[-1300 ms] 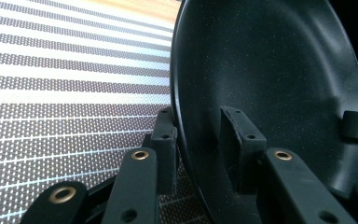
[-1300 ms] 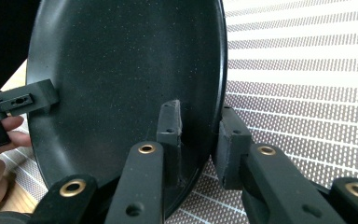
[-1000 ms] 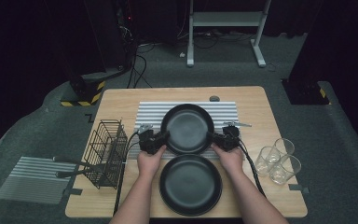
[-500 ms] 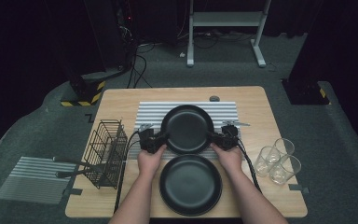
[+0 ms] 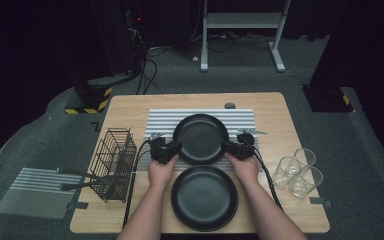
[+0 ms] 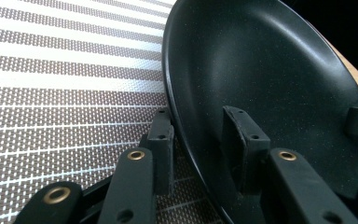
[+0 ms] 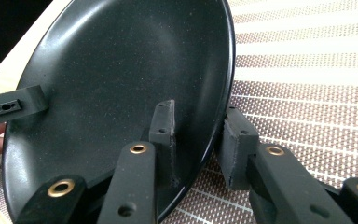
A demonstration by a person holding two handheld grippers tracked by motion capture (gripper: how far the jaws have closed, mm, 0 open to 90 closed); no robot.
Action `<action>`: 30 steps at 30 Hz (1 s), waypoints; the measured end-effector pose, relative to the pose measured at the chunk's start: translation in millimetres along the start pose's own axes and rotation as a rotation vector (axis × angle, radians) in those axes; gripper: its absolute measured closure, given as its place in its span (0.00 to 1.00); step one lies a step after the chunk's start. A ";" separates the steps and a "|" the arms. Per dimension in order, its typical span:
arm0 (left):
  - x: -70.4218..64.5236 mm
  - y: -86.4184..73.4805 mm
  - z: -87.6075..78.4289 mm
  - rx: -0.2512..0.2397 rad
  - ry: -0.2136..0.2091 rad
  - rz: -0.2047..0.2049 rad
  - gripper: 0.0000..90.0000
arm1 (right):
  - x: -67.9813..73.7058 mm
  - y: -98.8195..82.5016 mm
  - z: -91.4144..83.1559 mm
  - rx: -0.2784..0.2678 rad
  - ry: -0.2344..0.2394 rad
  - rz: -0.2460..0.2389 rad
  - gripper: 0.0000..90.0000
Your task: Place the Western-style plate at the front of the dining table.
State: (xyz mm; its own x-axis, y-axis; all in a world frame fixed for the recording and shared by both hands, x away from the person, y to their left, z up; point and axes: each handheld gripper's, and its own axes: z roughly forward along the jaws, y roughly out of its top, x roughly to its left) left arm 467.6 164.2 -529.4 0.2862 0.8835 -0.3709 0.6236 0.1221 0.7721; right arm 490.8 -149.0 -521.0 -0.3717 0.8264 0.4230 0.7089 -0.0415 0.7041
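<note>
A black plate (image 5: 200, 138) lies on the striped mat (image 5: 165, 120), with a second black plate (image 5: 204, 197) in front of it near the table's front edge. My left gripper (image 5: 175, 146) straddles the far plate's left rim. In the left gripper view the plate (image 6: 270, 70) has its rim between the jaws of that gripper (image 6: 200, 135), with a gap on each side. My right gripper (image 5: 228, 145) straddles the right rim. The right gripper view has the plate (image 7: 121, 70) standing loosely between that gripper's (image 7: 199, 133) pads.
A black wire basket (image 5: 114, 162) stands at the table's left edge, with dark utensils (image 5: 80, 177) lying beside it. Three clear glasses (image 5: 300, 170) stand at the right edge. Another striped mat (image 5: 35, 192) lies on the floor to the left.
</note>
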 end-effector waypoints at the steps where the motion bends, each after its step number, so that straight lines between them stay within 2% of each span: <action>1: 0.5 0.4 0.7 0.004 0.000 0.008 0.72 | -0.3 0.2 -0.7 0.010 0.001 -0.001 0.77; 8: 0.3 1.4 3.5 0.025 0.006 -0.001 0.71 | -1.9 -0.7 1.7 0.015 -0.006 0.007 0.76; 15: 1.0 1.6 3.9 0.042 0.015 0.023 0.70 | -1.5 -1.5 3.2 0.011 -0.013 0.006 0.75; 16: -1.2 0.9 4.2 0.041 0.021 0.000 0.70 | -1.9 -1.2 2.6 0.023 -0.013 0.006 0.75; 17: -1.1 0.8 4.2 0.044 0.022 0.020 0.70 | -2.3 -1.2 3.1 0.022 -0.015 0.005 0.75; 19: -2.8 0.4 4.9 0.047 0.022 0.022 0.69 | -3.2 -1.0 2.9 0.032 -0.015 0.016 0.75; 30: -3.4 0.5 5.4 0.057 0.029 0.018 0.68 | -3.5 -0.8 4.4 0.027 -0.022 0.019 0.75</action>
State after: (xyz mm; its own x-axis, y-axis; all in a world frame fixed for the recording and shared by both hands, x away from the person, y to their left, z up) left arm 470.8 158.8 -530.6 0.2766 0.8982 -0.3417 0.6593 0.0814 0.7475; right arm 494.1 -149.4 -525.5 -0.3451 0.8380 0.4228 0.7318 -0.0419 0.6803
